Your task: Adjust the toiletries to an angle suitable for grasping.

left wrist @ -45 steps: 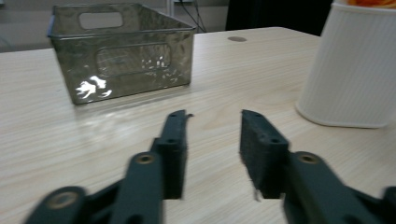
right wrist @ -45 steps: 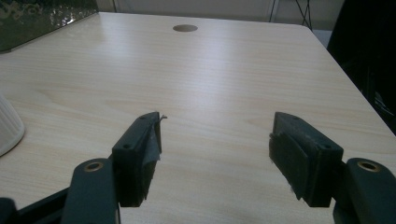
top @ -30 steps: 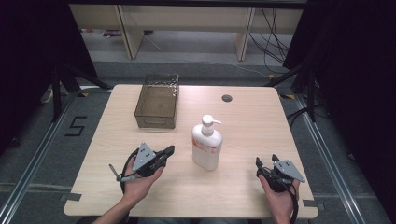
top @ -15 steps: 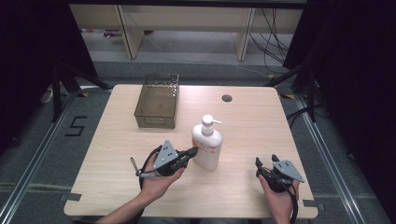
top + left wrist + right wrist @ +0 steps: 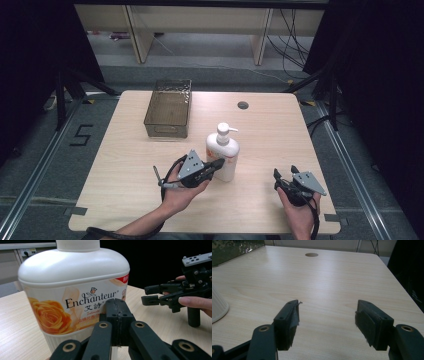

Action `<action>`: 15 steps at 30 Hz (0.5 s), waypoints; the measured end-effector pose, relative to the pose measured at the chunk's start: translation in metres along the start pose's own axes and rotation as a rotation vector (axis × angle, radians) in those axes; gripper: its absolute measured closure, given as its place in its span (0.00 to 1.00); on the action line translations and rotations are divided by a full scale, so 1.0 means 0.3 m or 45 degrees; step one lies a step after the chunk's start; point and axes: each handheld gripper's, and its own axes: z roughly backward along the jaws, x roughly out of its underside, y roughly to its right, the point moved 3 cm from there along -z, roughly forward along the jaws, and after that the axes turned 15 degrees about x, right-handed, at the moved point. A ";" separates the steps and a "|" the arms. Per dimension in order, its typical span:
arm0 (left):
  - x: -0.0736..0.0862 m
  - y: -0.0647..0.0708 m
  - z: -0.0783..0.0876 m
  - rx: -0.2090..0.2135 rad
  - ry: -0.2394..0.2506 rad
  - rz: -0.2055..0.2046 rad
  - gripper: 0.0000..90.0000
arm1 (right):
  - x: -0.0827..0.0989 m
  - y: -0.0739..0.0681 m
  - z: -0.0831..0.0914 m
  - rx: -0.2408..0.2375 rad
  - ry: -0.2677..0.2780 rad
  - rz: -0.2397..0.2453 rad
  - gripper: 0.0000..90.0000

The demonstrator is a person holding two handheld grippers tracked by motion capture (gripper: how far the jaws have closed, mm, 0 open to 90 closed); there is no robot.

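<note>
Right now the left gripper [image 5: 216, 164] sits with its jaws pressed together, nothing between them, their tips just at the lower side of the lotion bottle [image 5: 223, 154]. Whether they actually touch the bottle is hard to tell from above; in the left gripper view the closed jaws stand directly in front of the bottle's [image 5: 75, 297] rose-printed label. The bottle is white with a pump top, and it stands upright around the middle of the counter [image 5: 270, 130], a little toward the near edge. The right gripper [image 5: 282, 178] rests near the counter's near right corner, well apart from the bottle, its jaws spread wide over bare wood. A wire basket [image 5: 168, 107] sits toward the far left corner, away from both hands.
</note>
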 end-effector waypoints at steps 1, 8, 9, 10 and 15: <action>-0.003 -0.002 -0.010 0.003 -0.009 0.001 0.99 | 0.000 -0.001 0.000 0.000 -0.001 0.003 0.40; -0.001 -0.009 -0.035 0.006 -0.014 0.005 0.99 | 0.000 0.002 -0.006 -0.011 0.019 -0.006 0.40; 0.001 -0.010 -0.037 0.011 -0.011 0.008 0.98 | 0.000 0.002 -0.005 -0.013 0.016 -0.009 0.40; 0.001 -0.010 -0.037 0.011 -0.011 0.008 0.98 | 0.000 0.002 -0.005 -0.013 0.016 -0.009 0.40; -0.006 0.007 -0.014 0.012 0.010 -0.025 0.88 | 0.002 -0.004 0.001 -0.026 -0.010 -0.039 0.39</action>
